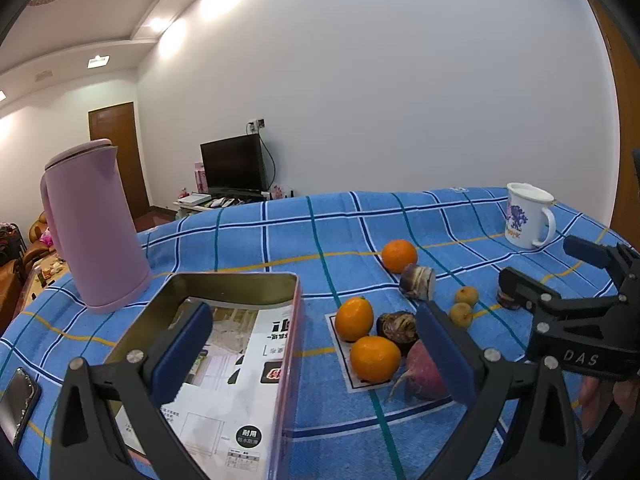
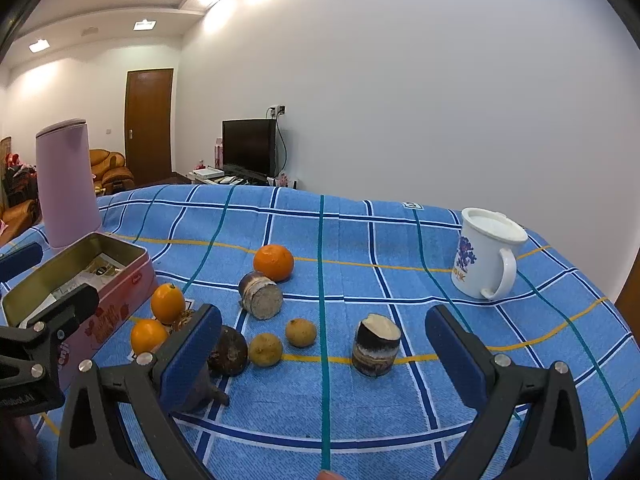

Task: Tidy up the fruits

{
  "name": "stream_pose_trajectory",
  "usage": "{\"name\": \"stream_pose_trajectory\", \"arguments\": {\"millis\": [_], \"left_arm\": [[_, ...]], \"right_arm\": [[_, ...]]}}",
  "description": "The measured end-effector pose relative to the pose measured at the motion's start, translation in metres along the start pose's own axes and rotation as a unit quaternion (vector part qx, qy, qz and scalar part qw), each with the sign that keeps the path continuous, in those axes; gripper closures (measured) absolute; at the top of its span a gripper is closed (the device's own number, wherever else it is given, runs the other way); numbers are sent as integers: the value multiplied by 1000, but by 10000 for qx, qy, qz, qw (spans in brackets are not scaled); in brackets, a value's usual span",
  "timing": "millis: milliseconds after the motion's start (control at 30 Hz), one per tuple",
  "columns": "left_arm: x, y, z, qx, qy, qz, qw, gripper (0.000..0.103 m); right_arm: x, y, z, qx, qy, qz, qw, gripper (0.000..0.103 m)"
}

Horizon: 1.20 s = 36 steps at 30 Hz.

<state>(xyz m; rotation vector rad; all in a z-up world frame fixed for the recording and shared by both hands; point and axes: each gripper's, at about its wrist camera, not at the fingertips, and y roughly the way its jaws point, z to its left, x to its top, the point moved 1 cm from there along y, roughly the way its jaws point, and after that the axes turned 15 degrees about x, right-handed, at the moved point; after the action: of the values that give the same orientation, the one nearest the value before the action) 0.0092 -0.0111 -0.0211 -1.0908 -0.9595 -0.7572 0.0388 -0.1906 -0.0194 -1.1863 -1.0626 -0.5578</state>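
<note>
In the left wrist view, two oranges (image 1: 354, 319) (image 1: 375, 359) lie on a white card beside an open pink tin (image 1: 232, 276) that holds printed paper. A third orange (image 1: 399, 255) lies farther back. Near them are a dark round root (image 1: 397, 326), a pinkish radish (image 1: 424, 368), a cut root piece (image 1: 418, 282) and two small yellow fruits (image 1: 466, 295). My left gripper (image 1: 316, 356) stands open, straddling the tin's right wall. My right gripper (image 2: 324, 356) is open above the cloth, with an upright cut root piece (image 2: 376, 344) just ahead between its fingers.
A blue checked cloth (image 2: 320, 240) covers the table. A pink kettle (image 1: 96, 224) stands behind the tin at the left. A white lidded mug (image 2: 486, 256) stands at the back right. A phone (image 1: 18, 404) lies at the near left edge.
</note>
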Motion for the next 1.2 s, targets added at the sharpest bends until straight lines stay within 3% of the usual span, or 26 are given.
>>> {"name": "stream_pose_trajectory", "arguments": {"millis": [1200], "left_arm": [[-3, 0, -1, 12, 3, -14, 10000, 0]], "right_arm": [[-2, 2, -1, -21, 100, 62, 9999, 1]]}}
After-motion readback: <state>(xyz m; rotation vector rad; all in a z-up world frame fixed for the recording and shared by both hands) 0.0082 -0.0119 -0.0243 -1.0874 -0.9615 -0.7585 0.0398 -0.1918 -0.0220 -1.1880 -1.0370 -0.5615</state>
